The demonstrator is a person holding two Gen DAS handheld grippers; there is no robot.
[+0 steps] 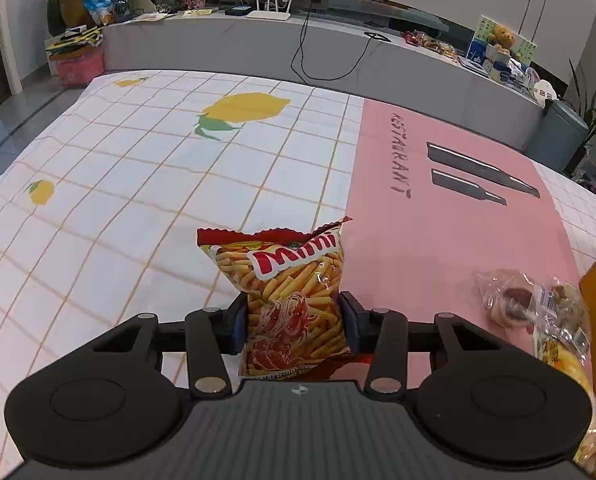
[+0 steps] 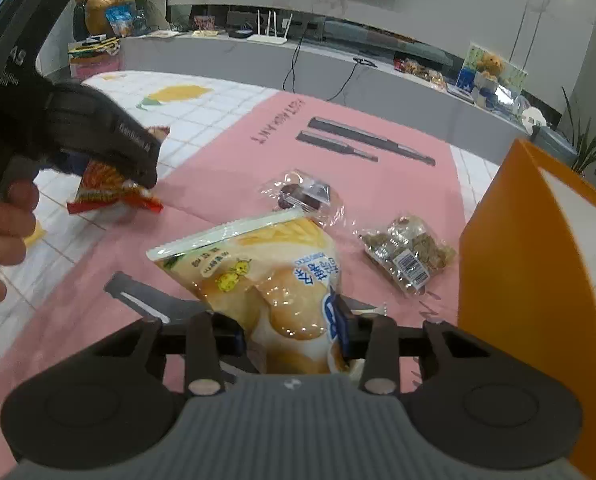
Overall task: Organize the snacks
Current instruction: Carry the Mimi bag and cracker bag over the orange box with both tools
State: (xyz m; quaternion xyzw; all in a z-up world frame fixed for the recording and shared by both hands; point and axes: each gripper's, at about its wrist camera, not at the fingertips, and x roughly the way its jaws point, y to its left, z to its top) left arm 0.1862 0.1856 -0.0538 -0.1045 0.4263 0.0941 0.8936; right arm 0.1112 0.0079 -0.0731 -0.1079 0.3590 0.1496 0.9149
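Already pinched low and off-centre: left claw (image 1: 294, 326) clenched on Mimi stick-snack bag (image 1: 292, 292) above tabletop (image 1: 138, 184), right claw (image 2: 294, 334) grasping pale biscuit bag (image 2: 258, 276) beside orange box (image 2: 529, 264); slick film, likely slip or swing before reaching box.

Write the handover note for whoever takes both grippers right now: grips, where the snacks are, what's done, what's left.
Left gripper: shut on the Mimi snack bag, at the pink mat's left edge.
Right gripper: shut on the yellow snack bag, over the mat.
Loose on the mat: clear pastry pack, clear nut pack.
Orange box stands at the right; its inside is hidden.
Done: both bags gripped.
Left: likely box these two, then the loose packs.
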